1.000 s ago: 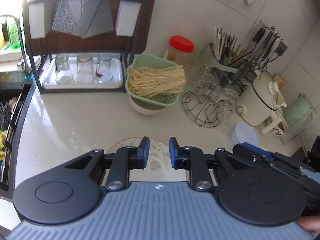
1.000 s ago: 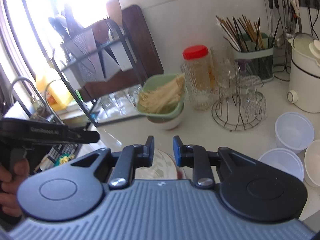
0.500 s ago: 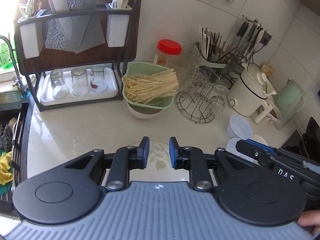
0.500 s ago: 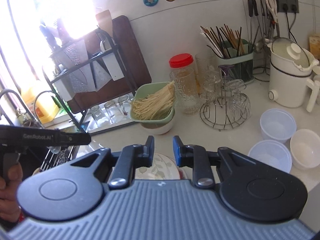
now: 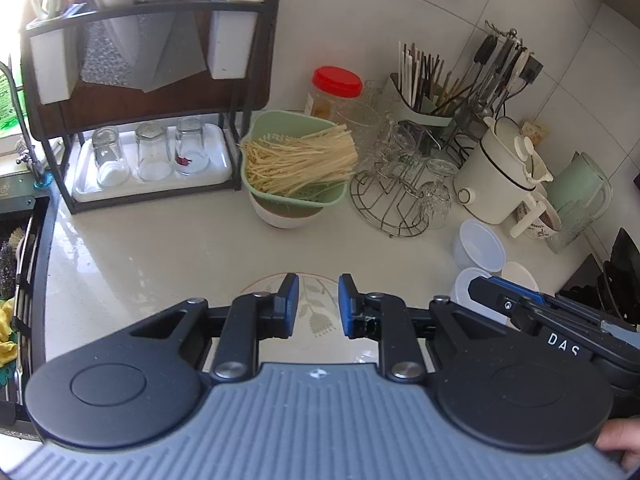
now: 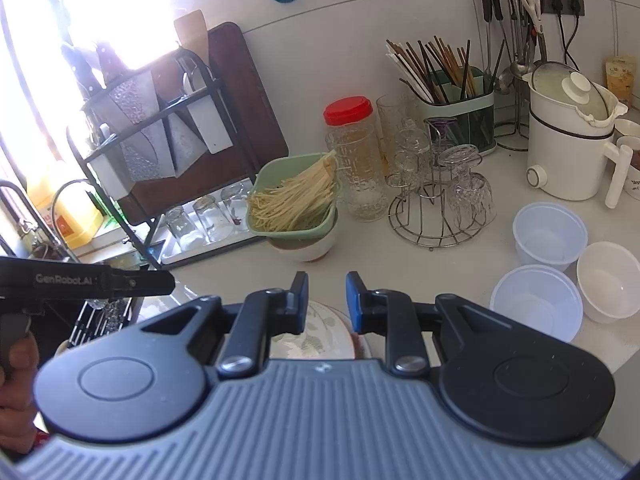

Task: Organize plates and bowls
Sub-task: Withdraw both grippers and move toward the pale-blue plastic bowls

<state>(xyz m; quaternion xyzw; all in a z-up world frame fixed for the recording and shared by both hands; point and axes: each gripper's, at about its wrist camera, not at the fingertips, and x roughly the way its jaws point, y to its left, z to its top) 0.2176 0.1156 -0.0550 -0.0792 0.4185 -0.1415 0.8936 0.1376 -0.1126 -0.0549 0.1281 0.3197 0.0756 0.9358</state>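
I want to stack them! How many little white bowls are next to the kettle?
3: one bowl nearest the kettle, one in front of it, one furthest right. Others may be hidden.

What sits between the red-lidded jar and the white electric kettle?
A round wire rack holding upturned drinking glasses, seen in the right wrist view.

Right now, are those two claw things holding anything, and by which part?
Nothing is held. The left gripper and the right gripper both hang above a leaf-patterned plate with a narrow empty gap between their fingers.
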